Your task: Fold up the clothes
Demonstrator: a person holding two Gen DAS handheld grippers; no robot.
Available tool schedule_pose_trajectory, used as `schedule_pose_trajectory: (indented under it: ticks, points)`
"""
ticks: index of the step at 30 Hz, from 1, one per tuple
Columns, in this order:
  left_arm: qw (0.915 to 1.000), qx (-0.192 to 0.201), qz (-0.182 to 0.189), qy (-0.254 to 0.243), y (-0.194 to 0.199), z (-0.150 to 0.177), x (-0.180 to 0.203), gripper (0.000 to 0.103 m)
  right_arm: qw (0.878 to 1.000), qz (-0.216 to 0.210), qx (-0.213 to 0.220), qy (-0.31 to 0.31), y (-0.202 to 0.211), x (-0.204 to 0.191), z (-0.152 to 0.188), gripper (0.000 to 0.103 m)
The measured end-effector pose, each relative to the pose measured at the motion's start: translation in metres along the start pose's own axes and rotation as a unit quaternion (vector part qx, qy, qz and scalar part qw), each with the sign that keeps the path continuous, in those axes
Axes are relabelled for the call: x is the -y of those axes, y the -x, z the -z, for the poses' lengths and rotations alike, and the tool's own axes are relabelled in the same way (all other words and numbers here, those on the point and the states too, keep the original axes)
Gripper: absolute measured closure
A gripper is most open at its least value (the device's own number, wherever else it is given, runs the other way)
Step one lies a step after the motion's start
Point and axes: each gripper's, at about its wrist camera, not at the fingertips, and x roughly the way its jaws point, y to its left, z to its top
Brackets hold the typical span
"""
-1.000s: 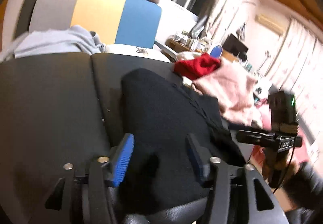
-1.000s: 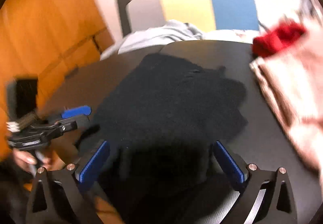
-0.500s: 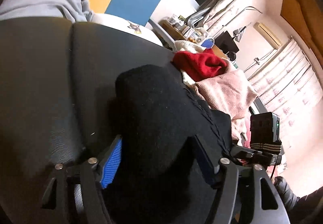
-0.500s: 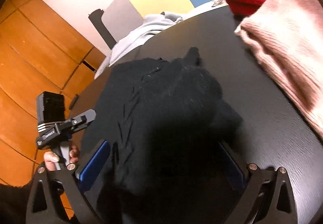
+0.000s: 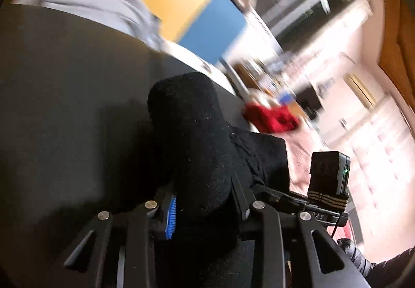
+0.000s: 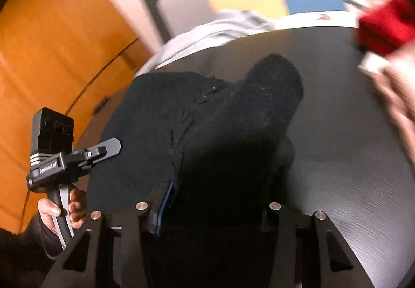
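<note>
Left wrist view: the left hand-held gripper (image 5: pixel 205 199), open half a second ago, has now closed on a lifted fold of the black sweater (image 5: pixel 192 137), whose bulk lies on the dark counter (image 5: pixel 64 96); this looks like the start of a fold being carried over. One red garment (image 5: pixel 272 116) and one grey garment (image 5: pixel 98 7) sit farther back, blurred. Right wrist view: the right hand-held gripper (image 6: pixel 215 207) has likewise narrowed and appears clamped on the sweater's near edge, though its right finger is lost in shadow. Counted here: one black sweater, one red garment, one pink garment (image 6: pixel 399 96), one grey garment, two grippers.
</note>
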Motion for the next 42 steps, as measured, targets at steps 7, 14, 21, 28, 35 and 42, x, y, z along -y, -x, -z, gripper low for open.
schedule_pose_trajectory:
  ticks: [7, 14, 21, 28, 35, 42]
  points:
    - [0.9789, 0.143, -0.138, 0.046, 0.151, -0.016, -0.077, 0.071, 0.982, -0.132, -0.059, 0.122, -0.138, -0.148, -0.065, 0.055]
    - [0.9185, 0.226, -0.297, 0.130, 0.241, -0.031, -0.168, 0.070, 0.949, -0.174, -0.120, 0.236, -0.272, -0.316, -0.108, 0.055]
    - [0.8868, 0.195, -0.361, 0.212, 0.254, -0.016, -0.247, 0.064, 0.919, -0.086, -0.156, 0.353, -0.365, -0.402, -0.096, 0.040]
    - [0.8517, 0.255, -0.421, 0.179, 0.287, -0.005, -0.204, 0.061, 0.887, -0.165, -0.059, 0.427, -0.314, -0.426, -0.103, 0.018]
    - [0.8954, 0.185, -0.369, 0.167, 0.238, -0.019, -0.214, 0.060, 0.826, -0.195, -0.164, 0.503, -0.351, -0.447, -0.058, 0.003]
    - [0.8798, 0.187, -0.412, 0.145, 0.221, -0.029, -0.235, 0.060, 0.841, -0.160, -0.162, 0.490, -0.387, -0.428, -0.043, 0.000]
